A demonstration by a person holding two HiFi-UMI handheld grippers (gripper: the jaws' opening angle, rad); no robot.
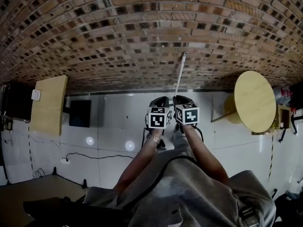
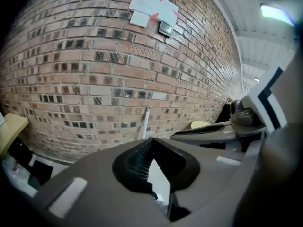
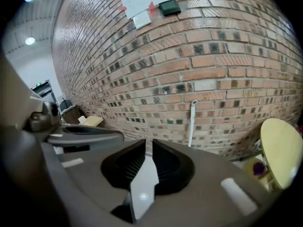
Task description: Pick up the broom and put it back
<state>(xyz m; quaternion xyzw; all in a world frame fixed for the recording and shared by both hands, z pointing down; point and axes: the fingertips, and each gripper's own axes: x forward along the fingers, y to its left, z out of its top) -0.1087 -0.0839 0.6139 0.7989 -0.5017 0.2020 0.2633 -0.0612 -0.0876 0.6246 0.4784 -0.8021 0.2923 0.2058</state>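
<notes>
The broom shows as a thin white handle leaning upright against the brick wall, and its lower end is hidden behind my grippers. It also stands ahead in the left gripper view, broom, and in the right gripper view, broom. My left gripper and right gripper are held side by side in front of me, apart from the handle. The left gripper has its tips together and holds nothing. The right gripper shows a narrow slit between its jaws, with nothing in it.
A round yellow table stands to the right by the wall. At the left a pale wooden panel stands next to a black box. A black cable lies on the white tiled floor. Papers hang high on the wall.
</notes>
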